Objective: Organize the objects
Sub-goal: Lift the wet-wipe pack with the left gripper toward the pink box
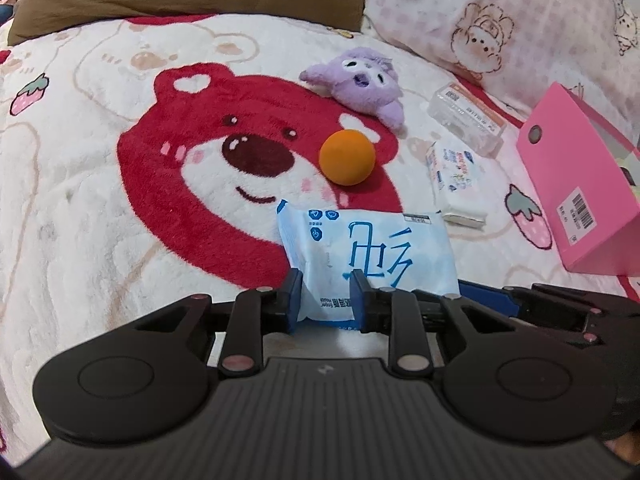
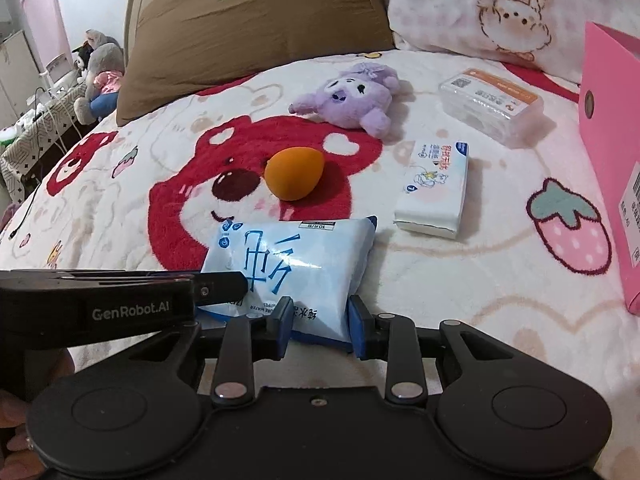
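Left wrist view: left claw (image 1: 326, 300) and right claw (image 2: 320, 330) both clamped on wet-wipes pack (image 1: 368, 256); lift together, level, toward pink box (image 1: 576, 196) right of them.

The wet wipes pack (image 2: 296, 276) is showing glossy, crinkled plastic film. The blanket (image 1: 100, 208) is presenting fluffy fleece, while the pink box (image 1: 576, 184) is displaying smooth matt cardboard.

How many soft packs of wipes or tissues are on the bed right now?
2. The blue-and-white wipes pack lies nearest, pinched by both the left gripper and the right gripper. The smaller tissue pack lies right of the orange ball. None looks hidden.
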Demonstrator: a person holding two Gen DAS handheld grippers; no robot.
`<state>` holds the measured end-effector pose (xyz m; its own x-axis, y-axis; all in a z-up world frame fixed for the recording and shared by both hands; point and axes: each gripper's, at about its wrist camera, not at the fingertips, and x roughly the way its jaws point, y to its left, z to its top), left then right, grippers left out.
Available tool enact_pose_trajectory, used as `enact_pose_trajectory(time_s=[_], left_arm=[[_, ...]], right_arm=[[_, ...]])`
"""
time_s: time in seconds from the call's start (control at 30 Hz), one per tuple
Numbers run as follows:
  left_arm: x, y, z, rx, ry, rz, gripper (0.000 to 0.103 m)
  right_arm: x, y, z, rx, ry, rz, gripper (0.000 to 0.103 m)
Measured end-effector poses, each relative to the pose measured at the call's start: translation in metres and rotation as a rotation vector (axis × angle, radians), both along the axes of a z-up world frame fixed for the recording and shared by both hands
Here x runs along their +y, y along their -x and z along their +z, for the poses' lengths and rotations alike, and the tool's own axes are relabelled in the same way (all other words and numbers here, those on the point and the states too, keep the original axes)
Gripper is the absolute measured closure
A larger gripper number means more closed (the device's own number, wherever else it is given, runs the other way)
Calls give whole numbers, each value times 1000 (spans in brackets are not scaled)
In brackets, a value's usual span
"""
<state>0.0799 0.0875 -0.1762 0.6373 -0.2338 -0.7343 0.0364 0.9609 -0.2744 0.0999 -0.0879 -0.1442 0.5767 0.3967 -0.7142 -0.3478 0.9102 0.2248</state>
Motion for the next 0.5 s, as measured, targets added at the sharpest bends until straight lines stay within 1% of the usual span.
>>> enact_pose_trajectory(time_s=[0.1,0.2,0.3,0.4,0.5], left_arm=[[-9,-2,5,-14,-21,-42,79],[-17,0,14,-23,-16,-62,79],[-27,5,20,-38,-36,-91,80],[-32,10,25,-31,-32,-106,80],[-35,14,32,-45,-26,-120,80]], right_arm=[[-4,6,4,-16,4,5,69],[-13,8,6,-20,-4,-14,69],[-23,9,10,-18,-18,-32,69],[-29,14,18,-37,-12,-34,69],[-32,18,23,-49,6,-29,69]])
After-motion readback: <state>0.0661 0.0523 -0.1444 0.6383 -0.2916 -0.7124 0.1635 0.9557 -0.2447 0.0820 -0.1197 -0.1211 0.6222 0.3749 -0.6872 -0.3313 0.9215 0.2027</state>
